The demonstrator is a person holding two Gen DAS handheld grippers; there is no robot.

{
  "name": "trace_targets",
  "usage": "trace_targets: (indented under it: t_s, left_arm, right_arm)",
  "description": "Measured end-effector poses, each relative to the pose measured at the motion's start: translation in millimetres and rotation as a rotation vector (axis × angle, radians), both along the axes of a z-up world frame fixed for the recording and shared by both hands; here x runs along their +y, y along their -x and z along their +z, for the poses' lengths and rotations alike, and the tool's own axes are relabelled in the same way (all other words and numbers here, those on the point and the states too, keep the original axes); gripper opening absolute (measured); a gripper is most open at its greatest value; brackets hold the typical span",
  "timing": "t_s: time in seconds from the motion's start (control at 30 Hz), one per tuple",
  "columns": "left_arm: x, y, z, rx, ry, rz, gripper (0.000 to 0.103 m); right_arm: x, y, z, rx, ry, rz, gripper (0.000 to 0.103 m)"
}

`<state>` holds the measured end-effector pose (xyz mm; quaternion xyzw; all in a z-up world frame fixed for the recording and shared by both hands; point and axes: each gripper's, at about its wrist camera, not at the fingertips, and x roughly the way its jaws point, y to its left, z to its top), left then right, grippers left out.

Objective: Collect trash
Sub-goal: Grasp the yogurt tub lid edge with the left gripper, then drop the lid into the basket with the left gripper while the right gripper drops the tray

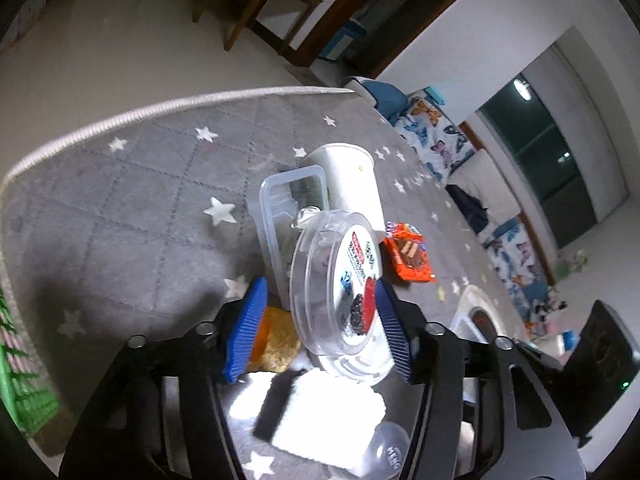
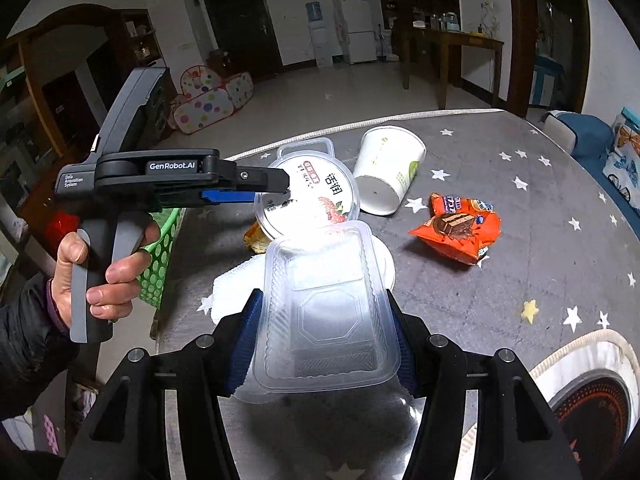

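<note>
Both wrist views close, angled down; share grey star mat (image 1: 132, 200).

A pale tiled floor (image 2: 320, 92) stretches ahead, with a wooden table (image 2: 460, 46) and white fridge (image 2: 358, 26) beyond.

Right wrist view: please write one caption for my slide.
Right gripper holds a clear plastic tray above the star-patterned mat.

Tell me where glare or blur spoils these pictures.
Right wrist view: strong glare whitens the clear tray and round lid. Left wrist view: glare whitens the napkin below the lid, and edges are soft. Both views bend straight lines.
</note>
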<state>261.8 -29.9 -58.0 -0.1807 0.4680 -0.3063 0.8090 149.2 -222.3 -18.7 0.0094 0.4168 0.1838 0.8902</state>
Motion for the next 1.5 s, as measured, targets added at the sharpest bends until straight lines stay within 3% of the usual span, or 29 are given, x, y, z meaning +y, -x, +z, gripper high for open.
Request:
trace_targets:
  t_s: [0.13,0.47,0.9,1.2,1.4,1.5]
  left_arm:
    - [-5,-1,-6,0.015,0.023,-0.018,0.03]
    - [-3,21,4,-0.022,0.059,-0.024,0.018]
    - [31,43,37,-0.089,0.111,0.008,0.017]
    - [57,50,40,-0.096,0.15,0.026,0.017]
    - [96,64,53,-0.146,0.103,0.108,0.017]
    - [126,70,58,-0.168,0.035,0.177,0.017]
  right_arm:
    - [0,-1,0,0.003,0.0,-0.002,0.056]
    - [3,3,8,-0.017,-0.003,-0.008,0.056]
    - [14,9,27,-0.055,-0.006,0.0,0.056]
    - [25,11,34,-0.069,-0.009,0.018,0.056]
    - [45,3,38,-0.073,-0.032,0.055,0.056]
    - [66,-4,40,-0.072,-0.044,0.099,0.056]
